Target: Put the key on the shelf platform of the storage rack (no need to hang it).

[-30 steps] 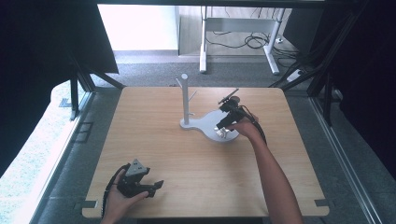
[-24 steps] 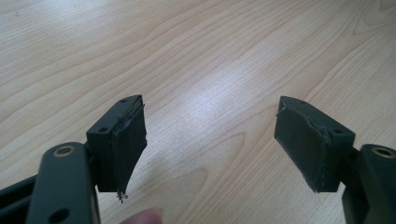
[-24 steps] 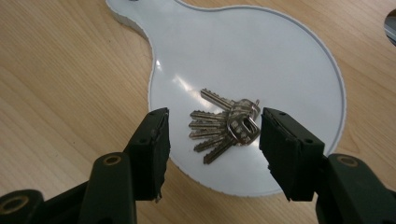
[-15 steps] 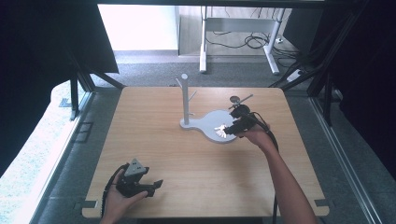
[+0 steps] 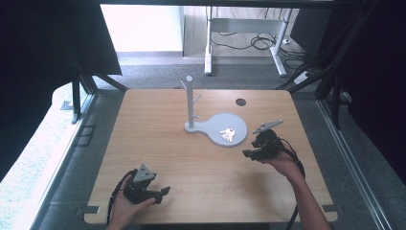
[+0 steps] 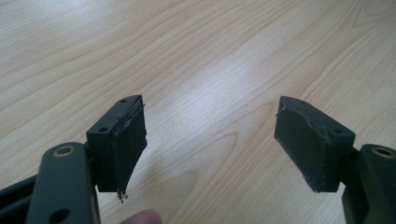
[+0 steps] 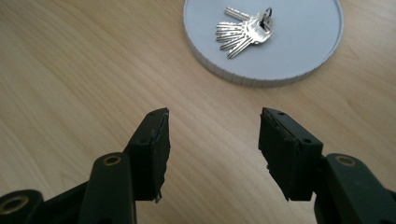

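Pale wood desk [image 5: 191, 158] stands on grey carpet [image 5: 143, 72]. Keys [image 5: 228, 134] lie on the grey stand's round base [image 5: 215, 125]. Right gripper [image 5: 250, 153], just beside the base, and left gripper [image 5: 162, 194], near the front edge, both gape, empty.

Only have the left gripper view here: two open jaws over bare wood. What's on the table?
Observer: A bunch of keys lies on the round grey tray of a stand with a peg post.
Operator: Right gripper holding anything?
Observer: No. The right gripper is open and empty, its jaws pointed at the tray, short of its rim.
Operator: Where's my gripper relative to that?
Observer: The left gripper is at the table's near edge, far from the stand.
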`<control>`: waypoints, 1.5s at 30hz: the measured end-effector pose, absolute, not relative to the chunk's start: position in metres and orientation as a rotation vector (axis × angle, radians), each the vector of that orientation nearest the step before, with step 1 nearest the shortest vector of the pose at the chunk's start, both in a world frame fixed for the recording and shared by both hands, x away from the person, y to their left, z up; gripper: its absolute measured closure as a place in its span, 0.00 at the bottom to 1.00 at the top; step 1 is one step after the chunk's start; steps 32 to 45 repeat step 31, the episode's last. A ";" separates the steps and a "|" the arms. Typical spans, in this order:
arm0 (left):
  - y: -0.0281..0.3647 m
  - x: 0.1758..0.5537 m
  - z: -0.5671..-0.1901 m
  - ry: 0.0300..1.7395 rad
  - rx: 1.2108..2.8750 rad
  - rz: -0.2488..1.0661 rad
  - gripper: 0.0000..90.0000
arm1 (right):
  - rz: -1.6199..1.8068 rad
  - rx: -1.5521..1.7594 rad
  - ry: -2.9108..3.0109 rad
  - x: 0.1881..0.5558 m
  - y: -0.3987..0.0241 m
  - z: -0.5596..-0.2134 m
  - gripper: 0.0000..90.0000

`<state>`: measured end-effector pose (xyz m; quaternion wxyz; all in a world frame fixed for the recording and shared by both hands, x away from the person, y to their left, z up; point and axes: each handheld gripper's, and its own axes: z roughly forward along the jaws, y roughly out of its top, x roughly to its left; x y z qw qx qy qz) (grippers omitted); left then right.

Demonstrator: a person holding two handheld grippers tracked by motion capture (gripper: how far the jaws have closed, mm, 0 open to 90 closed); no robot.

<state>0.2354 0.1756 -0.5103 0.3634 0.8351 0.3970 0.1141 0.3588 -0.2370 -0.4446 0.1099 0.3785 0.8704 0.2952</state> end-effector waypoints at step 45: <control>0.162 0.234 -0.514 0.992 2.186 0.283 0.28 | 1.001 1.223 2.443 0.295 -0.288 -0.512 0.48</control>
